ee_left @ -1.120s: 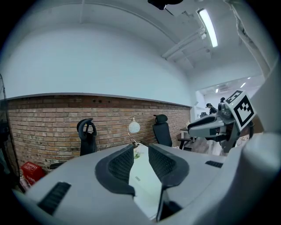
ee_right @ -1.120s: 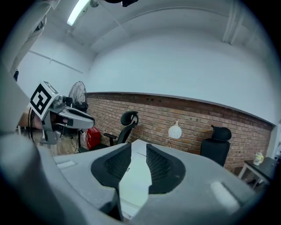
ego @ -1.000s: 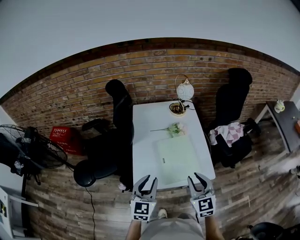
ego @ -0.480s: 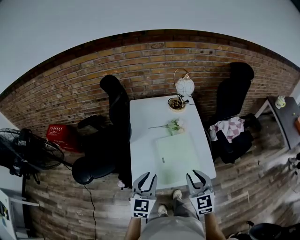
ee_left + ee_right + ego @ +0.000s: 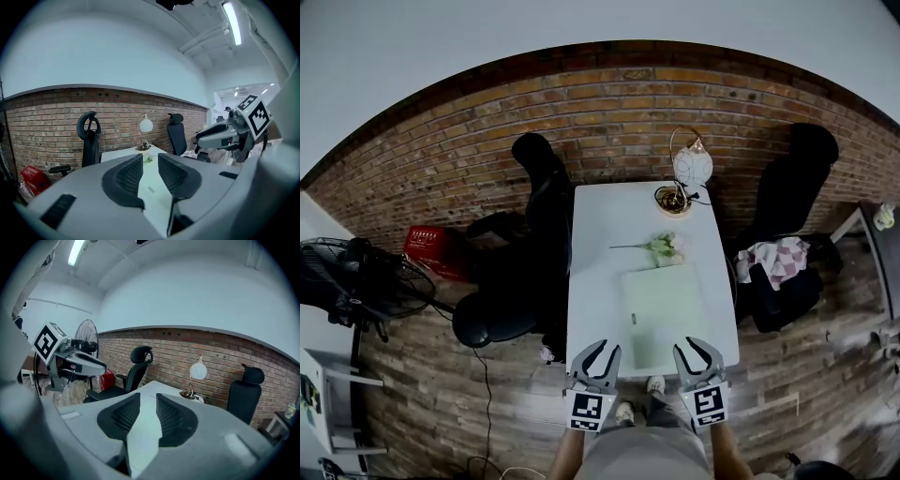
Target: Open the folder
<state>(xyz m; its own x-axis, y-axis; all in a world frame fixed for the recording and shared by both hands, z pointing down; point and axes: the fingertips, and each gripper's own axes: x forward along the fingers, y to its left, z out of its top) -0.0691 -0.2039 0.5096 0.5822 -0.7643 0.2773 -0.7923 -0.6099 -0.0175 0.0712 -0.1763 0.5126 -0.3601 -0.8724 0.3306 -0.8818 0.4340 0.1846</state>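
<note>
**Folder shut, both grippers empty**

White table [image 5: 605, 225]: pale green folder [image 5: 666, 305] lies flat and closed on its near half. Left hand-held gripper [image 5: 600, 349] and right hand-held gripper [image 5: 694, 345] over the near edge, jaws spread, nothing between.

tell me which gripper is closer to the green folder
Right. The right gripper hangs over the near right corner of the folder; the left gripper is off to the left of its near left corner.
</note>
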